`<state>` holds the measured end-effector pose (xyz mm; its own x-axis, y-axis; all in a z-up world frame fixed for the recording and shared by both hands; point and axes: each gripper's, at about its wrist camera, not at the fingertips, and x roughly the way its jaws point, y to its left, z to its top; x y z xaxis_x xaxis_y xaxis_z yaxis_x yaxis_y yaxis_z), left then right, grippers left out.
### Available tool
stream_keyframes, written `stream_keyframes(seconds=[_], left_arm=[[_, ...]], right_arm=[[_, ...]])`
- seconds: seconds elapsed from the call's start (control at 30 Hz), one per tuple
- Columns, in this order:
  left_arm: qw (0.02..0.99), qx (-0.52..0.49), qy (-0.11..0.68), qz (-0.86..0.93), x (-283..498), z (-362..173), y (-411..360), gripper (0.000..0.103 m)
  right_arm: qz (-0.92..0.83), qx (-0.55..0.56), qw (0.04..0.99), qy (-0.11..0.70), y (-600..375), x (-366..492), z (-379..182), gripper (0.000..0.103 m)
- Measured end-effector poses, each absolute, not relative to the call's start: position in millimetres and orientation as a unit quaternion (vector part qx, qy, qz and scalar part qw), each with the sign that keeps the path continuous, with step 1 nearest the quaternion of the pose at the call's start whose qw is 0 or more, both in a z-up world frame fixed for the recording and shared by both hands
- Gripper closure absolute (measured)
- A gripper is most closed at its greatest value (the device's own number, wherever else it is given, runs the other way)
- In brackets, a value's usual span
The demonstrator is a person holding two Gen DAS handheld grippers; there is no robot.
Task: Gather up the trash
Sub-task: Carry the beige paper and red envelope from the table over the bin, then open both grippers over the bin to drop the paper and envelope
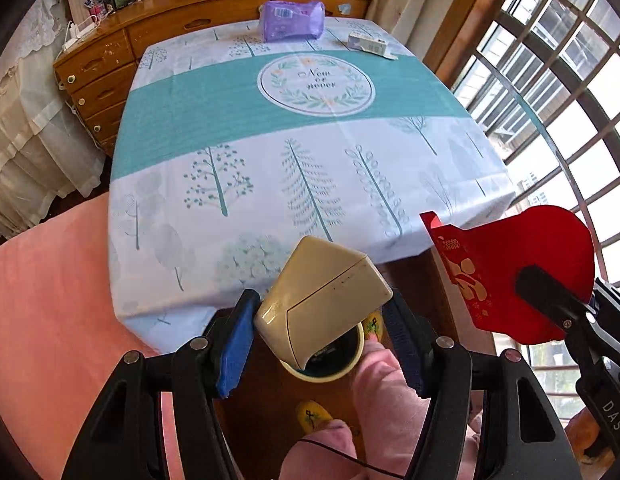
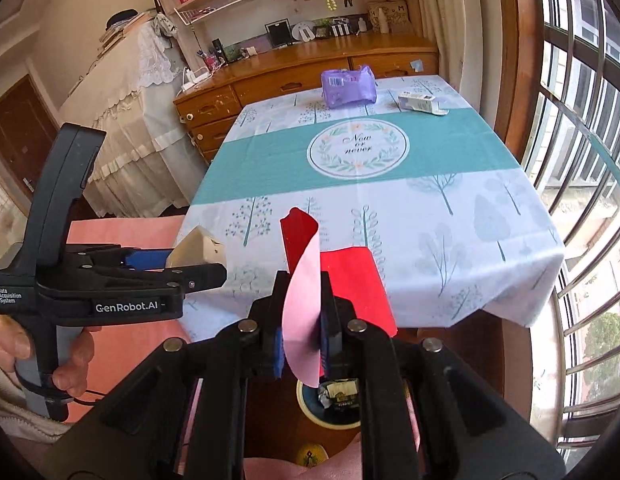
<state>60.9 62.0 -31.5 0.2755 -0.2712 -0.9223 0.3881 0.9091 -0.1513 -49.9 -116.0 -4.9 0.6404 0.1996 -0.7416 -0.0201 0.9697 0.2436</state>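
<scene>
My left gripper (image 1: 322, 336) is shut on the cream swing lid (image 1: 324, 304) of a small trash bin (image 1: 330, 376) on the floor below the table's near edge; it also shows in the right wrist view (image 2: 197, 264). My right gripper (image 2: 301, 340) is shut on a red envelope (image 2: 305, 292) with a pale pink inside, held above the bin (image 2: 330, 408). The envelope shows at the right of the left wrist view (image 1: 514, 276). A purple packet (image 1: 291, 20) and a small white carton (image 1: 370, 45) lie at the table's far end.
The table (image 1: 269, 120) has a teal and white tree-print cloth. A wooden dresser (image 1: 109, 56) stands behind it. A pink bed (image 1: 49, 300) is at the left, barred windows (image 1: 550, 80) at the right. Crumpled wrappers (image 2: 340, 394) lie inside the bin.
</scene>
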Motion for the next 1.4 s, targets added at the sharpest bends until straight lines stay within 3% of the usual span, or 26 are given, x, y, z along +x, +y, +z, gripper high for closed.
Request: stream_keyframes(seconds=[0.2, 0.43, 1.13, 1.4], left_arm=[[0.773, 0.055, 0.594, -0.215, 24, -63, 45, 0.040], [0.744, 0.064, 0.633, -0.202, 0, -127, 32, 0.040], [0.715, 0.043, 0.685, -0.137, 50, -454, 6, 0.039], [0.696, 0.033, 0.707, -0.124, 61, -542, 15, 0.039]], right_arm=[[0.051, 0.117, 0.880, 0.458, -121, -84, -24, 0.093], [0.048, 0.165, 0.842, 0.512, -137, -89, -87, 0.093], [0.016, 0.346, 0.723, 0.598, -191, -39, -445, 0.093], [0.023, 0.388, 0.686, 0.614, -188, -27, -544, 0.092]])
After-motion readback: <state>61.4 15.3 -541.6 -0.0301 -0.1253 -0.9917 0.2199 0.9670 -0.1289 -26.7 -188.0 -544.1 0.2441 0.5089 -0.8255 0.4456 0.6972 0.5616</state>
